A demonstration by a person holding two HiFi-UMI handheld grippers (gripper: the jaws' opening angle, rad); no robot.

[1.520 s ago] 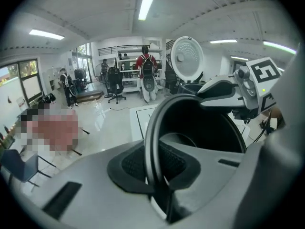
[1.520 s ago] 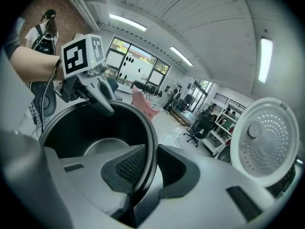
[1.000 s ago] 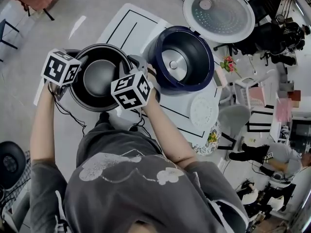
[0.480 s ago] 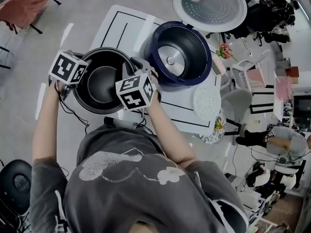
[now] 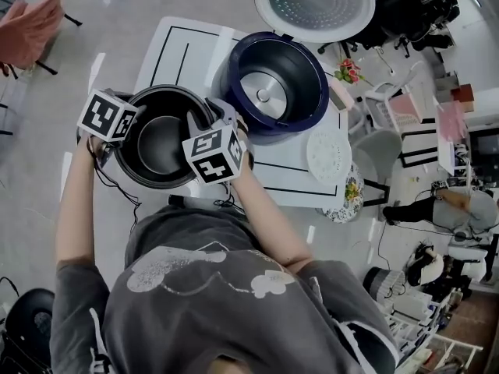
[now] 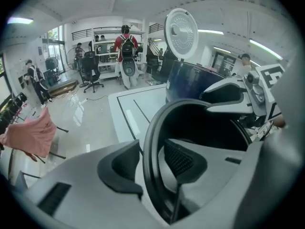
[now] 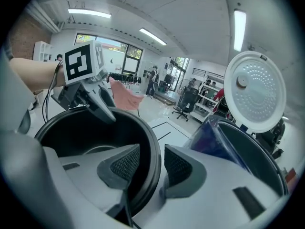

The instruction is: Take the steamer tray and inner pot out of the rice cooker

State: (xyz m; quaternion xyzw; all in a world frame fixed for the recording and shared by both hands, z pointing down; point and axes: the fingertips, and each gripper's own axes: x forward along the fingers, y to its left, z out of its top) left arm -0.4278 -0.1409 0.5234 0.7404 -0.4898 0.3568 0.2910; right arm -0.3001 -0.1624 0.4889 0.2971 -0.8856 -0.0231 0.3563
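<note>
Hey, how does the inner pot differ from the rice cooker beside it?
The inner pot is black, the rice cooker dark blue. The inner pot is plain dark inside; the rice cooker shows a silver plate at its bottom. The rice cooker has a white lid standing open; the inner pot has none. Both are round, open-topped, on the white table.

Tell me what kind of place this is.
Probably a lab or open workshop, not a home kitchen: the rice cooker sits on a white table marked with black lines, with office chairs, shelves and strip lights around.
</note>
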